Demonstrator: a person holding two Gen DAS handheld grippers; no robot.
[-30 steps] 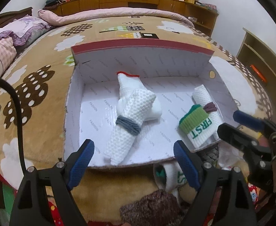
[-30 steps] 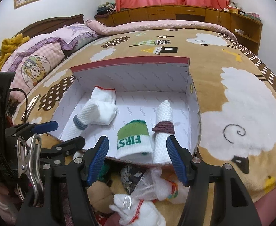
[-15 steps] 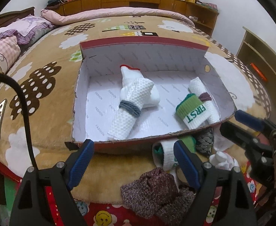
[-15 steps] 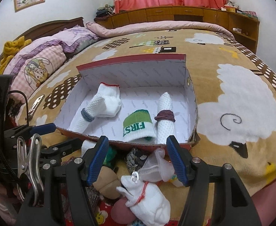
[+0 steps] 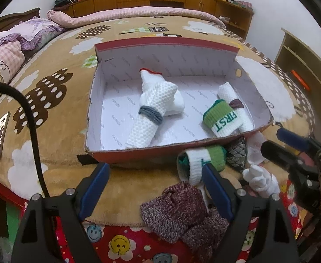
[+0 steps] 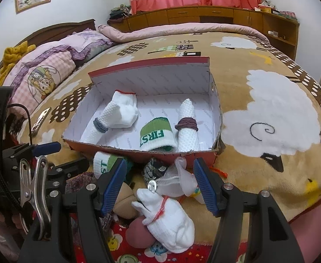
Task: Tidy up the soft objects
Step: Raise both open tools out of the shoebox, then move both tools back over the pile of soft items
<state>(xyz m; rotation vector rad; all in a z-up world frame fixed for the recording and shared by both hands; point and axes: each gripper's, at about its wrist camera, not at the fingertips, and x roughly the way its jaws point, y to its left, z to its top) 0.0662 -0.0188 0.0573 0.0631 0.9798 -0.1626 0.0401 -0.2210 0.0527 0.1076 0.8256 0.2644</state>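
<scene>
Socks are the job here: three rolls and a white pair already lie in the open shoe box [image 5: 204, 57] on the bed, while the loose pile waits just in front of its near wall. The left gripper [image 5: 156, 188] hovers with its fingers spread wide and empty, above the maroon knitted sock [image 5: 175, 210] and the green-and-white sock roll [image 5: 200, 160]. The right gripper [image 6: 158, 184] also holds nothing, its fingers parted to a middling gap over the white sock bundle [image 6: 171, 214] tied with red thread. A sensible next pick is that bundle, since it sits on top and clear of the others. Bring the fingers down either side of its thick middle, not the loose toe end, so it lifts as one piece. Avoid catching the mesh bag [image 6: 173, 182] lying against it. Place it in the bare stretch of box floor at the left, beside the grey-banded waffle roll [image 5: 149, 114].
</scene>
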